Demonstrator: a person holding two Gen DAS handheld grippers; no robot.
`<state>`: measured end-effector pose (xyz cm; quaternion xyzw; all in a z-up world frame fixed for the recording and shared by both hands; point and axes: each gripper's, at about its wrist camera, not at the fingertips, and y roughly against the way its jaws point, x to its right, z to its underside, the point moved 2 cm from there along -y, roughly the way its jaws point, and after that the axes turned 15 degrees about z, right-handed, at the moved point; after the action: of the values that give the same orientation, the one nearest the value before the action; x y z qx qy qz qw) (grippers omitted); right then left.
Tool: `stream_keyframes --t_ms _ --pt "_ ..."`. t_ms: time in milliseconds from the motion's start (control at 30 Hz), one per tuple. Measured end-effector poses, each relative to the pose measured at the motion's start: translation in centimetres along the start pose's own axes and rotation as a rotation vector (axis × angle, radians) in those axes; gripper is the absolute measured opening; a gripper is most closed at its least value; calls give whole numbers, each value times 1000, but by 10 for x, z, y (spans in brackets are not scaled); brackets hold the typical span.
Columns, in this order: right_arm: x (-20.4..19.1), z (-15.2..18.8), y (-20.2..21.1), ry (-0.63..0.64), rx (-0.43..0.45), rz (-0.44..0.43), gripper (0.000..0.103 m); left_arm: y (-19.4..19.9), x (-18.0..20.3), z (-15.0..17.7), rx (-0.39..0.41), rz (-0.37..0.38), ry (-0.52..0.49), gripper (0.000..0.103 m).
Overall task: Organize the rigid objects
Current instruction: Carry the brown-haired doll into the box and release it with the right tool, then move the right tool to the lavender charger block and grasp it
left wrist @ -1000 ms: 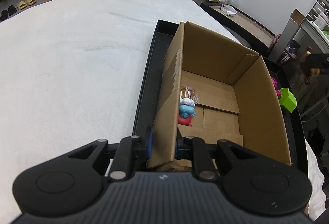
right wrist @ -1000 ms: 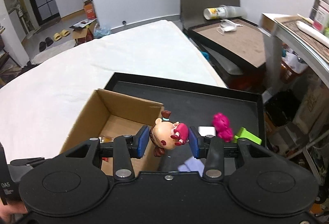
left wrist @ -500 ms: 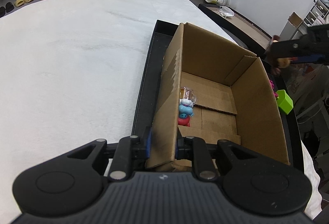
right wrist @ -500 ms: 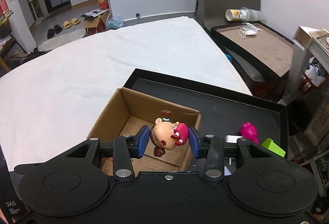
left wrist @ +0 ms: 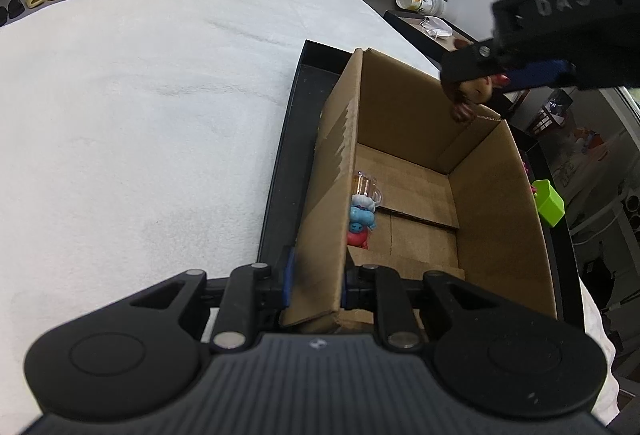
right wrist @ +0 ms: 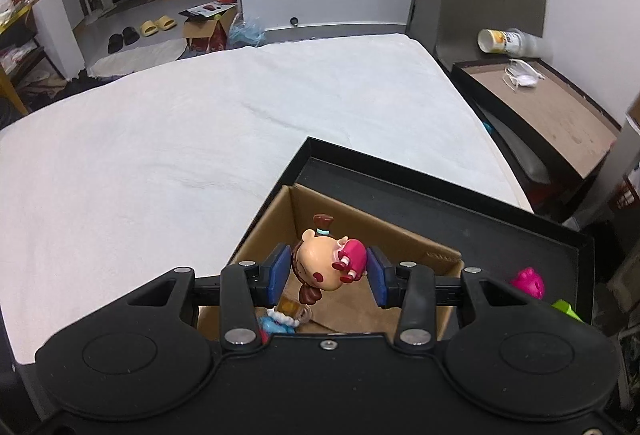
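Observation:
An open cardboard box stands in a black tray on the white cloth. My left gripper is shut on the box's near left wall. Inside lie a small glass mug and a blue and red figure. My right gripper is shut on a doll figure with a big head and red dress, held above the box's far end; it also shows in the left wrist view. A pink toy and a green block lie in the tray right of the box.
The white cloth covers the table to the left and beyond. A dark side table with a tipped cup and a mask stands at the right. Shoes and boxes lie on the floor far back.
My right gripper has carried the doll leftward from over the tray to above the box's far end. The left gripper keeps its hold on the box wall.

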<state>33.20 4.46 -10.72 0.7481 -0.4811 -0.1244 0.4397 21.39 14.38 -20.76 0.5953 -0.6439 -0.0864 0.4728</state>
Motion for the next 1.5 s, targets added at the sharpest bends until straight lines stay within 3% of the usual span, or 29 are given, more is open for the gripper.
stream_keyframes --t_ms 300,500,1000,1500 --pt "-14 -2 -8 34 -13 -8 43 3 -6 0 7 16 16 19" --pt "-2 9 -2 3 -33 2 46 4 -7 0 15 12 15 19" --pt "81 56 19 -81 -42 77 50 3 -1 -1 45 -57 2 16" --pt "143 114 -4 -208 -91 60 54 -5 8 -1 -15 -74 -32 18"
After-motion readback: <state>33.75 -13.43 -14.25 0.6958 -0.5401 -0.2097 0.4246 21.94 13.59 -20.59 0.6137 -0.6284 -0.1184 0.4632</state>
